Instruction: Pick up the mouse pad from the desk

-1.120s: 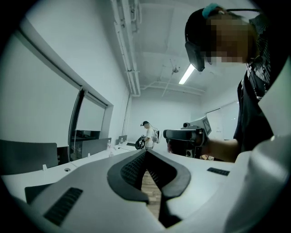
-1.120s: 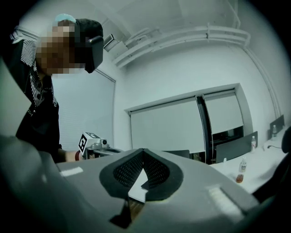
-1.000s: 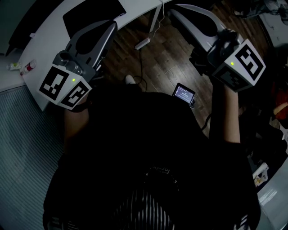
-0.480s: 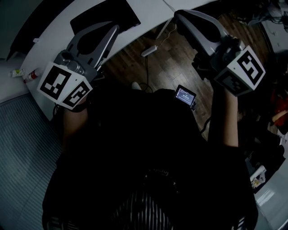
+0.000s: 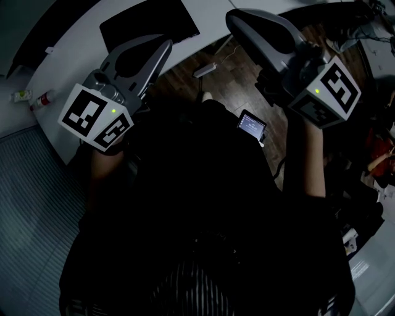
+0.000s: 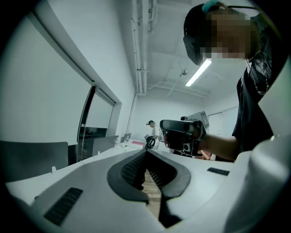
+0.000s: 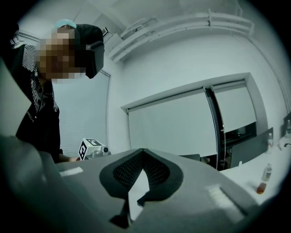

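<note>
A person is standing at a curved white desk (image 5: 71, 58) holding a gripper in each hand, both raised in front of the chest. At far left a small bottle (image 5: 32, 99) is lying near the desk's edge. The left gripper (image 5: 164, 45) is pointing toward the desk with its jaws clenched on nothing. The mouse pad (image 5: 150, 23), a dark rectangle, is lying flat on the desk just beyond that gripper's tip, apart from both grippers and held by neither. The right gripper (image 5: 234, 18) is hanging over the wooden floor (image 5: 231, 86), its jaws likewise pressed together and empty.

Any reach for the pad from here is looking risky. Clenched jaws would only shove a thin, flat sheet across the smooth desk, and even parted jaws might fail to get under its edge. A wide sweep could also be knocking the bottle.

Only the head view is showing the pad and the desk under it. The gripper views are tilting up at walls and ceiling and are showing what the head view cannot: the meeting tips of the left gripper (image 6: 146, 154) and the right gripper (image 7: 143, 152). The left gripper view is also catching a distant second person (image 6: 152, 129).
</note>
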